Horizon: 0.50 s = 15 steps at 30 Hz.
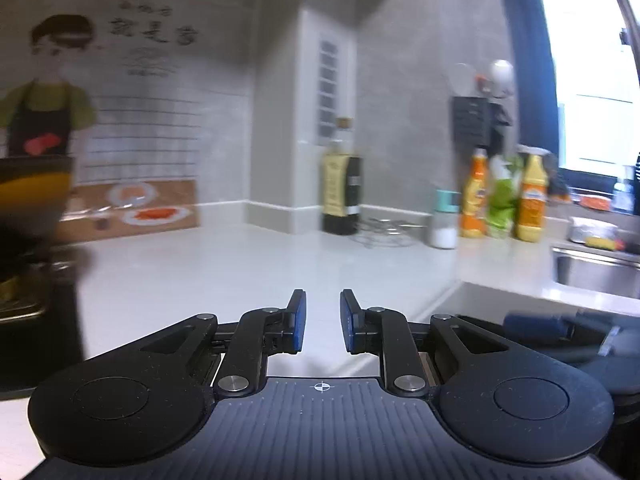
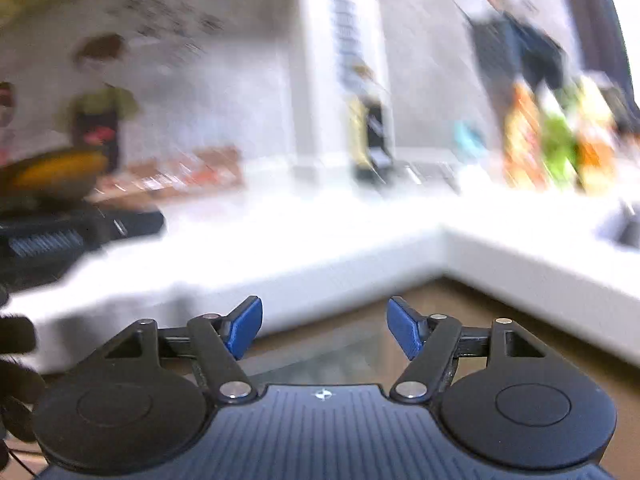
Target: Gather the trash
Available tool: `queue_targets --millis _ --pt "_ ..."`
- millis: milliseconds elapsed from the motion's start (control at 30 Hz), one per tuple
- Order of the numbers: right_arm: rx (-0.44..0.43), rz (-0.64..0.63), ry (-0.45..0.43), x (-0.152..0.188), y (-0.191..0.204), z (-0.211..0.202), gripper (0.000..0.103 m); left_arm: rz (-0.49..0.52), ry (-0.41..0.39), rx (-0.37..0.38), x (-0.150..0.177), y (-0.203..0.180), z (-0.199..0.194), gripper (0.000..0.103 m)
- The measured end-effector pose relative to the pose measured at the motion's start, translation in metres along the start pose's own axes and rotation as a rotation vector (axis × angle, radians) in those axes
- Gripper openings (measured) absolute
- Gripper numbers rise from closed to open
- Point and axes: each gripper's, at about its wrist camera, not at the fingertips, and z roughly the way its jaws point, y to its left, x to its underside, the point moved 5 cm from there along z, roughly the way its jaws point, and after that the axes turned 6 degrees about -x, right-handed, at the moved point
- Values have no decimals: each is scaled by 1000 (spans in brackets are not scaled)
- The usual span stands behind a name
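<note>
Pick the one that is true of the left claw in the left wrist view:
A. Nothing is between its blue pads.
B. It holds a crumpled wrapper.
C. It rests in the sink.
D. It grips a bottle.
A: the left claw shows only bare white countertop through the narrow gap between its pads.

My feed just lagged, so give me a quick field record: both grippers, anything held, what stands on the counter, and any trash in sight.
left gripper: narrow gap between the pads, nothing between them
right gripper: open wide, nothing between the pads
counter: white, L-shaped, mostly bare in front
dark bottle: upright by the wall corner
wire rack: flat, right of the dark bottle
small jar: teal lid, white contents
squeeze bottles: orange, green, yellow, in a row
sink: far right
trash: none identifiable
image quality: right view heavily blurred
</note>
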Motion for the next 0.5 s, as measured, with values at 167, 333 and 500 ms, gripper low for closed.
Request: queue_targets --millis 167,333,500 --pt "-66 72 28 -10 17 24 70 -19 90 -45 18 7 10 20" --pt "-21 34 52 4 34 34 70 -45 140 -103 38 10 11 19" --pt "-17 65 49 17 30 28 70 -13 122 -196 45 10 2 18"
